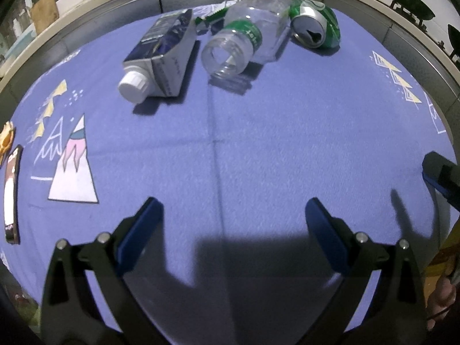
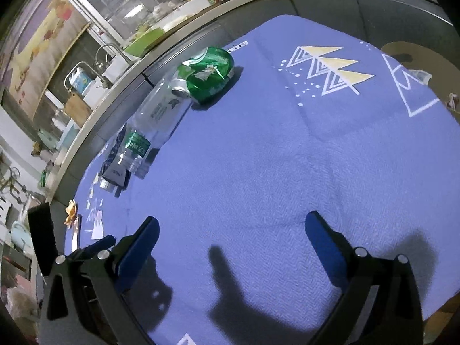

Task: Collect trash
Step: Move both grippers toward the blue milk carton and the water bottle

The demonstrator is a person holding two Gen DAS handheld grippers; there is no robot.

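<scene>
While you hold both tongs above the tabletop (image 1: 258, 149), the stock reads as follows.

Item 1, left tongs (image 1: 234, 215): released, blue pads spread wide, nothing between them, poised over bare blue cloth (image 2: 273, 172).

Item 2, right tongs (image 2: 232, 230): likewise released and empty, over the same cloth; one tip shows at the right edge of your left wrist view.

Item 3, carton (image 1: 165, 54): lying on its side at the far part of the cloth, white screw cap (image 1: 132, 86) pointing toward you, dark printed panel uppermost.

Item 4, clear plastic bottle (image 1: 244, 40): uncapped, on its side, green label near the neck, open mouth toward you; just right of the carton, its far end next to the can.

Item 5, green can (image 1: 314, 26): crushed, on its side, opened top facing your left tongs; farthest right of the three.

Item 6, green-and-white wrapper (image 1: 212, 17): partly hidden behind carton and bottle.

Item 7, cloth print: white mountain shapes (image 1: 73, 169) at left, yellow triangles (image 2: 330, 69) at right.

All trash lies well apart from both tongs.
</scene>
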